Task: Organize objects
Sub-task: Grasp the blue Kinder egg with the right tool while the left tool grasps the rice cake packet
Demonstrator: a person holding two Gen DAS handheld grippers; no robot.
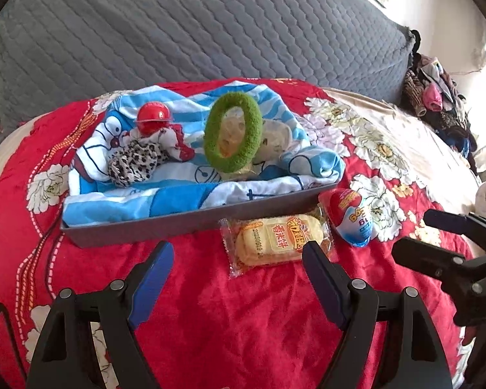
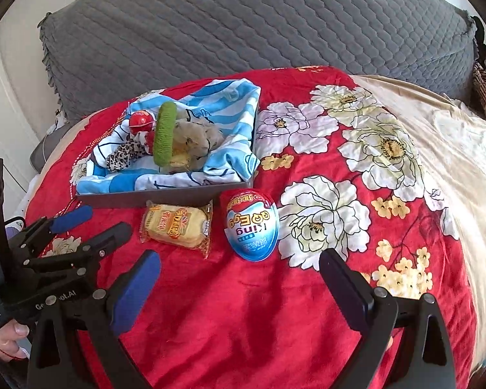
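Red bedspread (image 2: 243, 324) — egg (image 2: 252, 225) beyond right gripper (image 2: 239, 267)

A bedroom in a home is shown. A bed is covered by a red floral blanket (image 2: 307, 308), with a grey quilted cover (image 2: 259, 22) laid across its far end. A heap of clothes (image 1: 437, 97) is piled at the bedside, and pale painted walls (image 2: 13, 74) are seen behind.

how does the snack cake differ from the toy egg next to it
The cake is flat, yellow and in a clear wrapper; the egg is domed, in red, white and blue foil. The egg looks bulkier. The cake lies nearer the tray's middle, the egg by its corner. Both lie outside the tray.
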